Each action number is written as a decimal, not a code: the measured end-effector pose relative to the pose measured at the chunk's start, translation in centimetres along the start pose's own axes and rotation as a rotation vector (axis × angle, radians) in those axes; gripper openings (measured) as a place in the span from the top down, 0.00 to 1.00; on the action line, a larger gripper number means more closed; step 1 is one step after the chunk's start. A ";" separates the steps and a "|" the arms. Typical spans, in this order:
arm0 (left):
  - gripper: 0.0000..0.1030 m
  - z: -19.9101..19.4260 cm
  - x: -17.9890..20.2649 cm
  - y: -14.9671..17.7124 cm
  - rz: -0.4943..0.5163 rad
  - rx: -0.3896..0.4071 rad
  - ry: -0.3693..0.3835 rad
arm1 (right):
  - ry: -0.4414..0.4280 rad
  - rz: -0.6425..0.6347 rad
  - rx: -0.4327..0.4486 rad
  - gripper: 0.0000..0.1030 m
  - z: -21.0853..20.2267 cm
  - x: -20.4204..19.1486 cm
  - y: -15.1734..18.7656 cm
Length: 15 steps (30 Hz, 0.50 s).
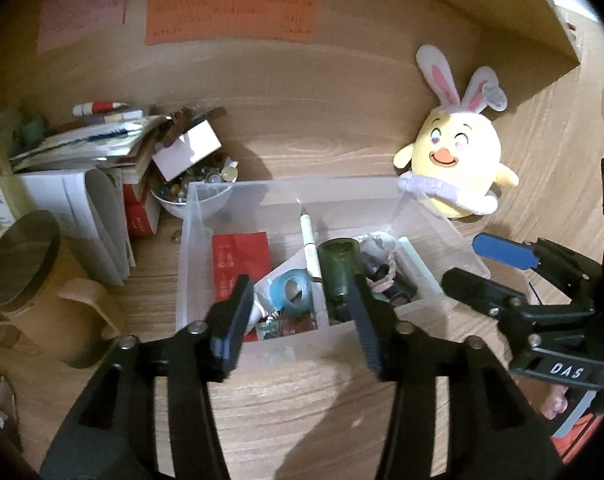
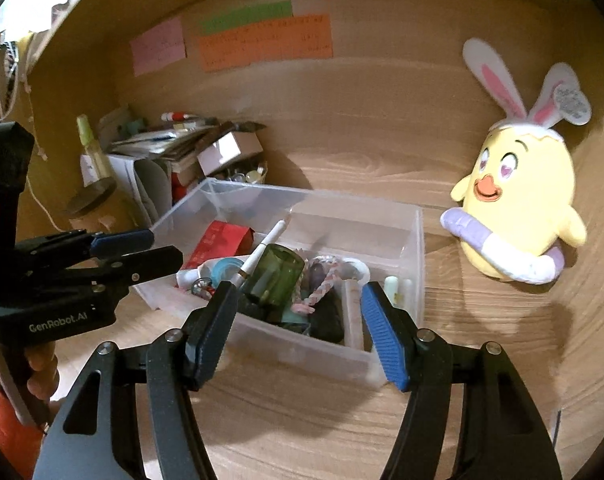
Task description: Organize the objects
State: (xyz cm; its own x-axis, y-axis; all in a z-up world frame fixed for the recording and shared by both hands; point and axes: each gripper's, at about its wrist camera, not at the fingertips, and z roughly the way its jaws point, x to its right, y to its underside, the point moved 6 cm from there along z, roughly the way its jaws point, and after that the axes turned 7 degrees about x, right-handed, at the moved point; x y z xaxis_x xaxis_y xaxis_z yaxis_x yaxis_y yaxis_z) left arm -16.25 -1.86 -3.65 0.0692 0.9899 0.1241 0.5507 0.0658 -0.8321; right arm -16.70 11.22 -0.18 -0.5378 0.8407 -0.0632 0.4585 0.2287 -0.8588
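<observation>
Since the clear bin [image 1: 206, 264] already holds a green jar [image 1: 338, 268], a pen [image 1: 311, 246], a tape roll [image 1: 292, 290], a red packet [image 1: 242, 258] and a braided cord [image 2: 322, 284], the next piece should go down into a free pocket, well inside the divider, not dropped from height. Both grippers hang in front of the bin's near wall. The left gripper [image 1: 302, 320] has its jaws apart with nothing between the pads. The right gripper [image 2: 298, 320] is likewise spread and empty, though blur makes contact with the bin hard to rule out.
</observation>
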 end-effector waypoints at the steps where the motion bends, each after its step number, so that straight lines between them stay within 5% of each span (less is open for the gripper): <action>1: 0.43 -0.4 0.1 0.0 0.005 0.009 -0.003 | 0.000 -0.003 0.009 0.36 -0.5 0.0 0.0; 9: 0.09 -2.8 0.1 0.7 0.013 0.065 -0.034 | 0.024 -0.025 0.075 0.16 -3.3 -0.3 0.4; 15: 0.06 -3.6 0.2 1.6 0.028 0.072 -0.054 | 0.043 -0.042 0.107 0.00 -4.4 -0.6 1.5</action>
State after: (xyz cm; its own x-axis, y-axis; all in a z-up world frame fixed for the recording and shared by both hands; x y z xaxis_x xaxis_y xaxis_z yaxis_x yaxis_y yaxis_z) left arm -12.37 -2.01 -3.04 0.0372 0.9967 0.0724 0.4877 0.0452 -0.8719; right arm -12.58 13.23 0.84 -0.5231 0.8522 -0.0060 0.3569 0.2127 -0.9096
